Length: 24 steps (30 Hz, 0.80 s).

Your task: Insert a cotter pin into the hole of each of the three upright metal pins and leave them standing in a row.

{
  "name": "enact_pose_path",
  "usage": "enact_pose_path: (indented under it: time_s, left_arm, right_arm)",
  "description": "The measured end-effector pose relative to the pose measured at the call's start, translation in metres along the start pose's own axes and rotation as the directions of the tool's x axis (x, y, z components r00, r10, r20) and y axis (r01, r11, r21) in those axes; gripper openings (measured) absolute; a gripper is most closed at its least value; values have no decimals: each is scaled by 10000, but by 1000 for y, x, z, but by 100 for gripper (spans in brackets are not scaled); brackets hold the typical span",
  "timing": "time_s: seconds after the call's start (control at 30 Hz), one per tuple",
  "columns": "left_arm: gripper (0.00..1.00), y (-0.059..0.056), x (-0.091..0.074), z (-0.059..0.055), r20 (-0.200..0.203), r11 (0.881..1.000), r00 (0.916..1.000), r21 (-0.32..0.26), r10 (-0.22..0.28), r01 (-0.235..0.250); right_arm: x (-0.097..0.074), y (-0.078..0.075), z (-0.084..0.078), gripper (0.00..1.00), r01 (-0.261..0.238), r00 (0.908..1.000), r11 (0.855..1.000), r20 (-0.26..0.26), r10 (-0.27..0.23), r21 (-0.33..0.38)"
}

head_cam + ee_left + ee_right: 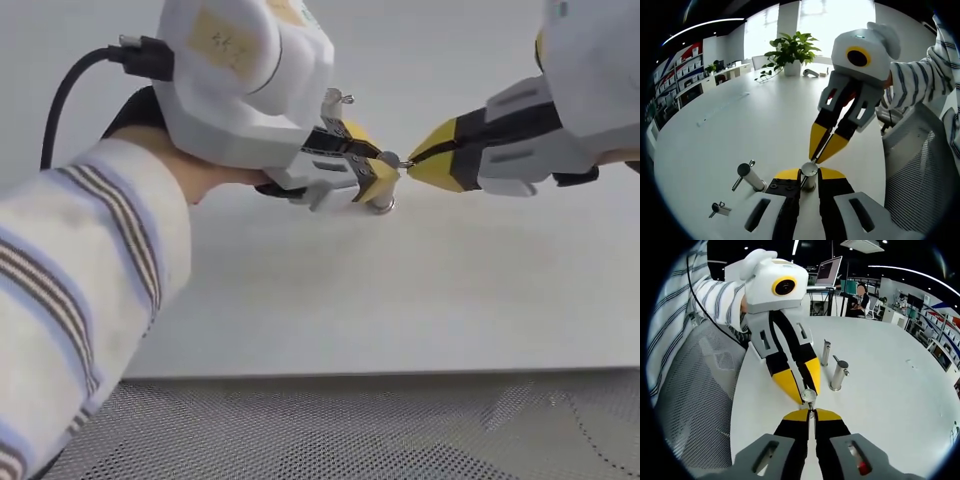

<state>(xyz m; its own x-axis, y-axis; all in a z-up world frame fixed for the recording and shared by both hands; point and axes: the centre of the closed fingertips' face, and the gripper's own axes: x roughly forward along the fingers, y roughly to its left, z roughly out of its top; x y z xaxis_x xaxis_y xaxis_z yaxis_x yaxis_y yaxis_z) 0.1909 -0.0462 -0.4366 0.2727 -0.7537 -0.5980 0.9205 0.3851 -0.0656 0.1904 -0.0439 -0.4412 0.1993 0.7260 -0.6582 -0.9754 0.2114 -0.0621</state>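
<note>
My left gripper [385, 186] is shut on an upright metal pin [809, 171] that stands on the white table [400, 290]. My right gripper [411, 166] comes in from the right and touches the pin's top, shut on a thin cotter pin [403, 161]. In the right gripper view, my right gripper [810, 414] meets the pin's head [809, 395], which the left gripper [804, 388] holds from the far side. Two other metal pins [752, 178] [721, 209] stand to the left, each with a cotter pin through it; they also show as upright pins [839, 375] [826, 353].
A grey mesh chair [350, 430] sits below the table's front edge. A potted plant [792, 50] stands at the far end of the table. A laptop [827, 271] and a seated person are far behind. A black cable [70, 85] trails from the left gripper.
</note>
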Motion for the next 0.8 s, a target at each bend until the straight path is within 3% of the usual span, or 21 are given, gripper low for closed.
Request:
enact_pose_path:
  time_s: [0.47,0.67,0.8]
  left_arm:
    - [10,5,1,-4,-46,9986,9997,-477,-224,222]
    - [10,5,2,-7,47,9997,9997,-76,-220,221]
    - [15,9,-1,-10,172,10000,9999,73,-9,8]
  right_arm:
    - [2,1,0,0,98,9998,9998,-164,-95,165]
    - [1,0,-5,1,289,9987,9995,-430,-282,139]
    - [1,4,-8,17,134,9983,9995,-568,-118,272]
